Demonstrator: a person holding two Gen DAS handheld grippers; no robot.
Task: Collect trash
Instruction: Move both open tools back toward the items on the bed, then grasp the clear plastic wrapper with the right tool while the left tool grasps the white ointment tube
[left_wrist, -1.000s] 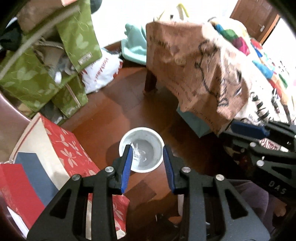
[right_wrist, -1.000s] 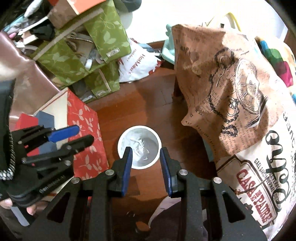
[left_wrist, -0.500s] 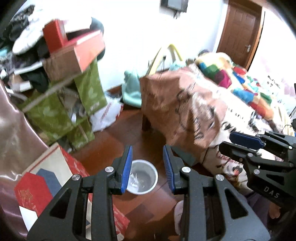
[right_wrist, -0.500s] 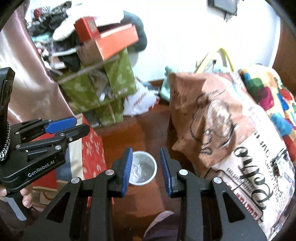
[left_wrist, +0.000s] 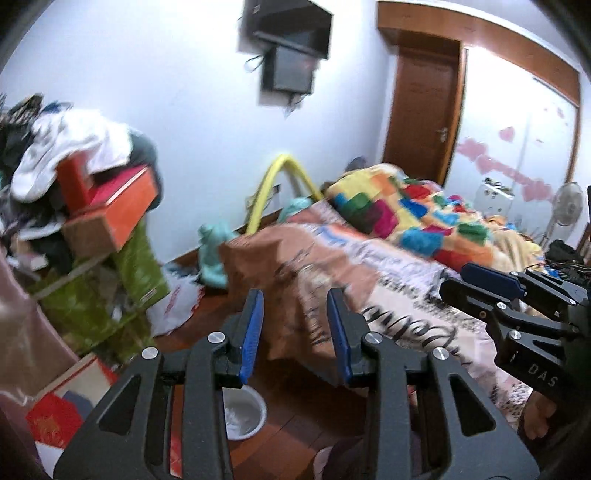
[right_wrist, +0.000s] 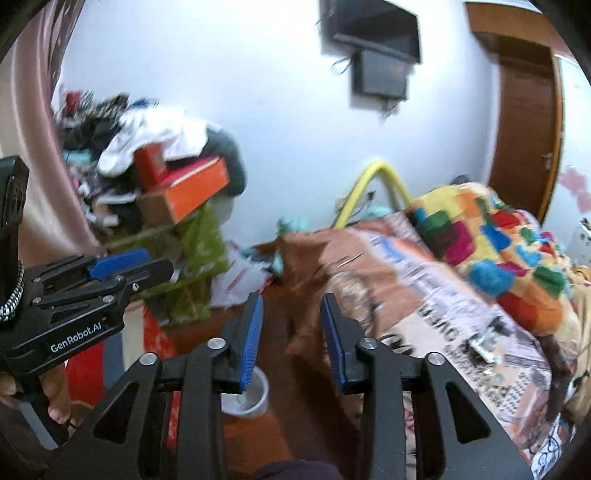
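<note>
A small white bin (left_wrist: 245, 413) stands on the wooden floor low in the left wrist view, with crumpled white paper inside. The right wrist view shows the bin (right_wrist: 256, 393) partly behind one finger. My left gripper (left_wrist: 295, 325) hangs high above the floor, its jaws opening with nothing between them. My right gripper (right_wrist: 291, 325) is at a similar height, jaws also opening and empty. Each gripper shows in the other's view: the right gripper (left_wrist: 480, 286) at the right edge, the left gripper (right_wrist: 136, 266) at the left. A few small pale scraps (right_wrist: 484, 345) lie on the bedspread.
A bed (left_wrist: 406, 266) with a printed brown cover and a patchwork quilt (right_wrist: 498, 243) fills the right side. Stacked boxes and clothes (left_wrist: 92, 206) pile up at left above green bags (right_wrist: 195, 258). A red patterned box (left_wrist: 55, 417) sits beside the bin. A door (left_wrist: 417, 118) is in the far wall.
Both grippers have risen and tilted up from over the bin, which has slid to the bottom of both views. The far wall, door and bed top have come into sight. Both jaws stand slightly wider.
</note>
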